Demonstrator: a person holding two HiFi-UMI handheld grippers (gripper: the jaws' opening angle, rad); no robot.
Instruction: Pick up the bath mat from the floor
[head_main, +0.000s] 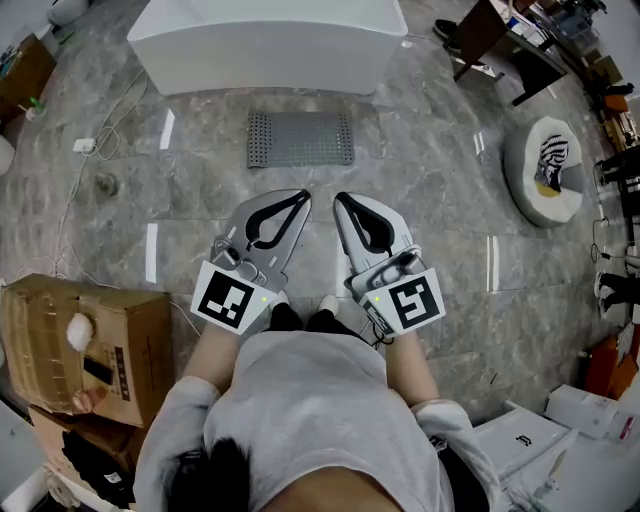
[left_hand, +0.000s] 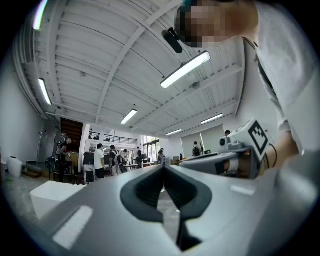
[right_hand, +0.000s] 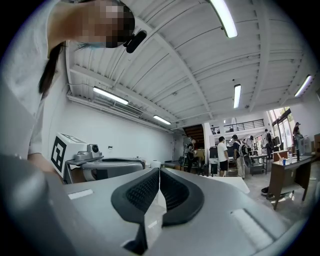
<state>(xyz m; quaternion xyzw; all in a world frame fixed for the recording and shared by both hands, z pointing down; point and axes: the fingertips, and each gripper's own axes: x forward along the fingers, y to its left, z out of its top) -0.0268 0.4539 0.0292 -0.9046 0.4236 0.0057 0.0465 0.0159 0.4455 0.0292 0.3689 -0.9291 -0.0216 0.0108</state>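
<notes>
The grey perforated bath mat (head_main: 300, 139) lies flat on the marble floor, just in front of the white bathtub (head_main: 268, 45). My left gripper (head_main: 302, 196) and right gripper (head_main: 340, 199) are held side by side in front of the person's body, short of the mat's near edge. Both point level toward the tub, jaws shut with nothing between them. In the left gripper view the left gripper (left_hand: 163, 167) has its tips together, and the right gripper's marker cube (left_hand: 252, 140) shows beside it. In the right gripper view the right gripper (right_hand: 159, 170) is likewise closed. The mat is hidden in both gripper views.
A cardboard box (head_main: 85, 345) stands at the left, with a cable and floor drain (head_main: 105, 184) beyond it. A round white cushion (head_main: 545, 170) lies at the right, white boxes (head_main: 540, 440) at lower right, chair legs (head_main: 490, 45) at the back right. Several people stand far across the hall (right_hand: 241, 152).
</notes>
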